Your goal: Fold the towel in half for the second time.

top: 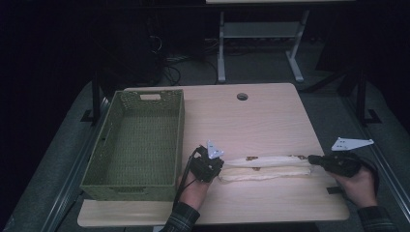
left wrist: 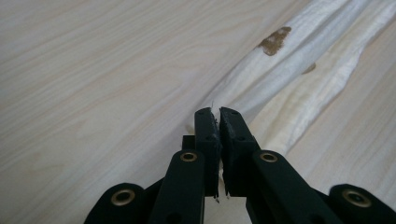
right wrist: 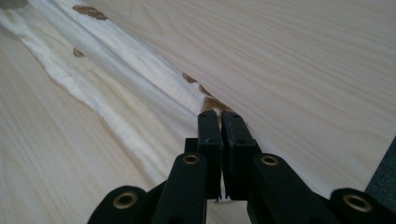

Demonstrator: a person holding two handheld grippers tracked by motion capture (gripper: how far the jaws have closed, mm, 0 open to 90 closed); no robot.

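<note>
Already both claws, left claw (top: pixel 218 166) and right claw (top: pixel 312 158), are clamping the cream cloth (top: pixel 268 167) low-centre on the desk (top: pixel 270 116), while the green basket (top: pixel 121 186) at left is waiting.

Dark plaid sleeves (top: pixel 183 218) are worn at both wrists. Black grippers are carried, the left gripper (top: pixel 218 166) and the right gripper (top: pixel 312 158) (each topped by a grey three-cornered plate), with brass-ringed screws on the jaws.

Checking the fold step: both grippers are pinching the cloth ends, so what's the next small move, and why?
Probably lift both ends together, keeping it taut. The left gripper and right gripper are each shut on an end of the cloth, which lies stretched in a narrow strip on the table, beside the basket.
</note>
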